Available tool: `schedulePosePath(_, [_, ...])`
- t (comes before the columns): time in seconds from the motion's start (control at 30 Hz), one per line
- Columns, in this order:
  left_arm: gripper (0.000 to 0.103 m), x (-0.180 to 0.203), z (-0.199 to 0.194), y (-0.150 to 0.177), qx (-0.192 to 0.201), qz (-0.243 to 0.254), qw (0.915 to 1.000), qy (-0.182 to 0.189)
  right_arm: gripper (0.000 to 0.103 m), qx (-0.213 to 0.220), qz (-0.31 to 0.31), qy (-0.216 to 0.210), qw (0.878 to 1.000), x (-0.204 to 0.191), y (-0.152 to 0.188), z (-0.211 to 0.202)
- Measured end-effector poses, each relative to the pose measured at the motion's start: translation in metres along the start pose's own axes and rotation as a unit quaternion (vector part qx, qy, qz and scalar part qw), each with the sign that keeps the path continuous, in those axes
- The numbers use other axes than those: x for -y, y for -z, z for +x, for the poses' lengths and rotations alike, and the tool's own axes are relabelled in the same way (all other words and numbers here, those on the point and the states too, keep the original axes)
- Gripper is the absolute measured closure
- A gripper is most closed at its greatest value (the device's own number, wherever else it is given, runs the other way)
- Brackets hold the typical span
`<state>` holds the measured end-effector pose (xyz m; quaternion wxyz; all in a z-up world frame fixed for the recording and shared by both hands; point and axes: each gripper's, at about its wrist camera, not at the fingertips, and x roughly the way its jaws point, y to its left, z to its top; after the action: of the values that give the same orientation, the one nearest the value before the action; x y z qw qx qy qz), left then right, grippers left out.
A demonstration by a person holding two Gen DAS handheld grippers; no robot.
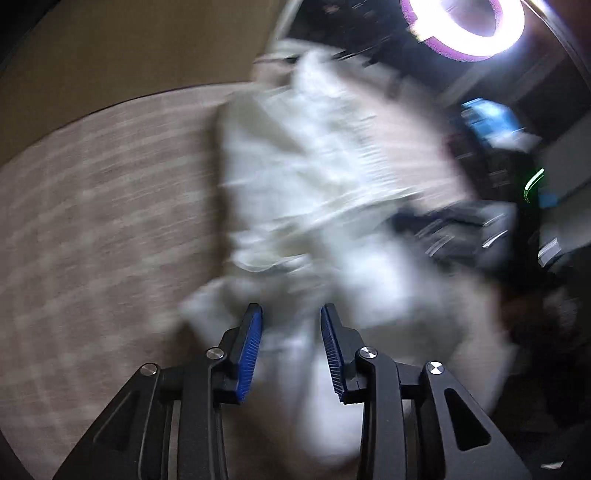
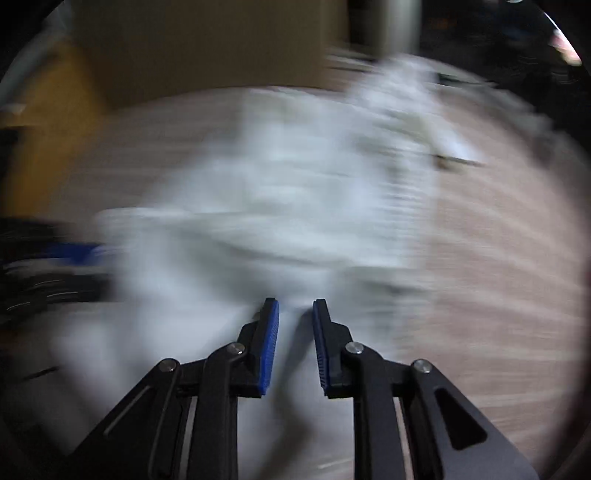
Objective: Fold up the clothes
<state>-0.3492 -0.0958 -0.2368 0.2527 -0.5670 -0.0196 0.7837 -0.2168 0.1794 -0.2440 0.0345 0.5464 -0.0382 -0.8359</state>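
Note:
A white garment (image 1: 317,177) lies crumpled across a table with a pale checked cloth (image 1: 103,206); both views are motion-blurred. My left gripper (image 1: 291,314) is open, its blue pads (image 1: 251,347) apart over the garment's near end, with white cloth showing between them. In the right wrist view the same garment (image 2: 266,206) spreads over the table (image 2: 498,258). My right gripper (image 2: 295,306) is open with a narrower gap, just above the white cloth. The other gripper shows as a dark blurred shape at the right of the left wrist view (image 1: 461,229) and at the left edge of the right wrist view (image 2: 48,266).
A bright ring light (image 1: 469,26) glares at the top right of the left wrist view. A brown wall (image 1: 147,48) stands behind the table. Dark equipment with a green light (image 1: 532,184) and something blue (image 1: 487,118) sit to the right.

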Motion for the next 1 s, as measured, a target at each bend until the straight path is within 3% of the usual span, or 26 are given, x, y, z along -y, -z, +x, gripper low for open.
schedulePosePath(0.07, [0.075, 0.003, 0.001, -0.001, 0.001, 0.008, 0.9998, -0.018, 0.091, 0.014, 0.04, -0.027, 0.999, 0.02, -0.003, -0.016])
schedulePosePath(0.17, [0.074, 0.006, -0.008, -0.001, 0.015, 0.015, 0.9991, -0.037, 0.091, 0.048, 0.021, -0.052, 0.997, 0.013, 0.002, -0.048])
schedulePosePath(0.3, [0.074, 0.031, -0.018, 0.001, 0.03, 0.035, 0.9988, 0.016, 0.091, 0.046, -0.012, -0.12, 0.992, -0.025, 0.004, -0.051])
schedulePosePath(0.37, [0.071, 0.039, -0.003, -0.002, 0.025, 0.052, 0.9978, 0.034, 0.091, 0.034, -0.038, -0.138, 0.989, -0.049, 0.0, -0.038])
schedulePosePath(0.43, [0.07, 0.045, 0.012, -0.004, 0.019, 0.066, 0.9964, 0.049, 0.091, 0.013, -0.075, -0.14, 0.987, -0.074, -0.003, -0.022])
schedulePosePath(0.47, [0.07, 0.036, 0.022, -0.004, 0.013, 0.059, 0.9975, 0.037, 0.091, 0.005, -0.092, -0.137, 0.986, -0.082, -0.004, -0.014])
schedulePosePath(0.53, [0.092, 0.017, 0.041, -0.002, 0.0, 0.044, 0.9989, 0.013, 0.095, 0.008, -0.11, -0.094, 0.989, -0.08, -0.012, 0.006])
schedulePosePath(0.6, [0.093, 0.012, 0.047, -0.003, -0.002, 0.039, 0.9992, 0.01, 0.1, 0.016, -0.07, -0.065, 0.995, -0.054, -0.022, 0.013])
schedulePosePath(0.7, [0.092, 0.017, 0.043, -0.004, 0.007, 0.041, 0.9987, 0.028, 0.097, 0.045, 0.003, -0.079, 0.996, -0.011, -0.022, -0.016])
schedulePosePath(0.87, [0.075, 0.027, 0.034, -0.007, 0.023, 0.045, 0.9971, 0.058, 0.096, 0.03, 0.032, -0.107, 0.993, 0.005, 0.02, -0.041])
schedulePosePath(0.97, [0.077, 0.019, 0.051, -0.006, 0.006, 0.037, 0.9983, 0.045, 0.096, 0.003, 0.032, -0.091, 0.995, 0.004, 0.044, -0.025])
schedulePosePath(1.0, [0.091, 0.013, 0.056, -0.005, -0.003, 0.033, 0.9987, 0.039, 0.101, -0.008, 0.032, -0.079, 0.996, 0.008, 0.05, -0.015])
